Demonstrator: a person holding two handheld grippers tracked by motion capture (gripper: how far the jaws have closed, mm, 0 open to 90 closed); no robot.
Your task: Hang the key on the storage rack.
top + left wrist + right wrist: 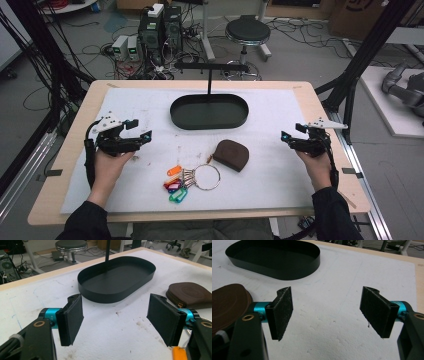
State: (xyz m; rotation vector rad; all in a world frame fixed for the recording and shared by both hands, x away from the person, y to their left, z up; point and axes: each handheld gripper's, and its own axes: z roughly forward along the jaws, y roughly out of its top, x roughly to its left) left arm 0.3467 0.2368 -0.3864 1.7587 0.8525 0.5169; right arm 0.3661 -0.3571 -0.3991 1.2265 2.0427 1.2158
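Keys on a steel ring, with their coloured tags fanned out, lie near the front edge of the white mat, at about 6 o'clock from the black oval tray. A brown pouch rests just beside the ring, at its 1 o'clock.

The left gripper hovers at 10 o'clock from the keys and the right gripper well off at 3 o'clock, each with its jaws spread wide and nothing between them.

The likely trouble is a pinch on one tag alone: the bunch would swing and could drag into the pouch. Flat pads may also slide off the thin ring lying flush on the mat.

Open mat surrounds both grippers. The tray's upright post and raised wall are the obstacles at 12 o'clock.
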